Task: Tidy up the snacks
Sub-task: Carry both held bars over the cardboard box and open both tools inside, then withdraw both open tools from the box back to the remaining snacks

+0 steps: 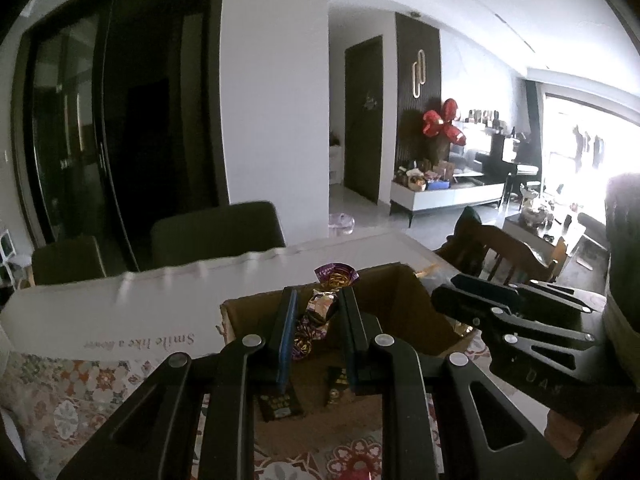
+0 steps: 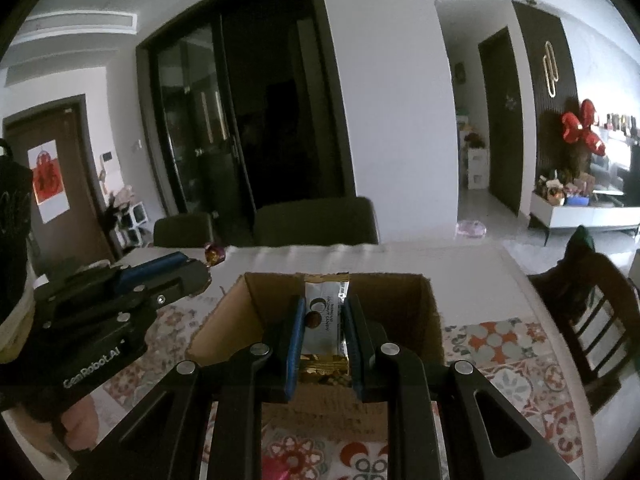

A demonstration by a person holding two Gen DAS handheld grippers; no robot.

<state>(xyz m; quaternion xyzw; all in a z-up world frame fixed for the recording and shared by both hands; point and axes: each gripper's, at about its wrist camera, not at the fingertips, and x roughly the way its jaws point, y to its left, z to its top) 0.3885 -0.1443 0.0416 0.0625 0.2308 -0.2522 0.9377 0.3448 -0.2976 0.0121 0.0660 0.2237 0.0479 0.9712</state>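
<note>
Left hand-held gripper is closed on a candy, a twist-wrapped sweet in purple and gold foil, pinched across its middle with the twisted ends fanning out above and below the pads. It hangs over the open box, where two dark packets already lie on the cardboard floor. Right hand-held gripper is closed on a bar, a flat white packet with a gold lower end, clamped by its two long edges and also held above the box.

Both snacks look very light. The candy is probably a firm lump inside crinkly, slippery foil, so the sure hold is on the lump itself, as now; the twisted tails would slide or unwind if taken alone. The bar seems thin and somewhat bendy, and its glossy film may slip, so an edge-to-edge grip near mid-length should keep it from folding or swinging. Hard squeezing could crush either filling.

Beyond the box, the counter carries a patterned cloth, then a white strip with lettering. Dark chairs stand behind it.
</note>
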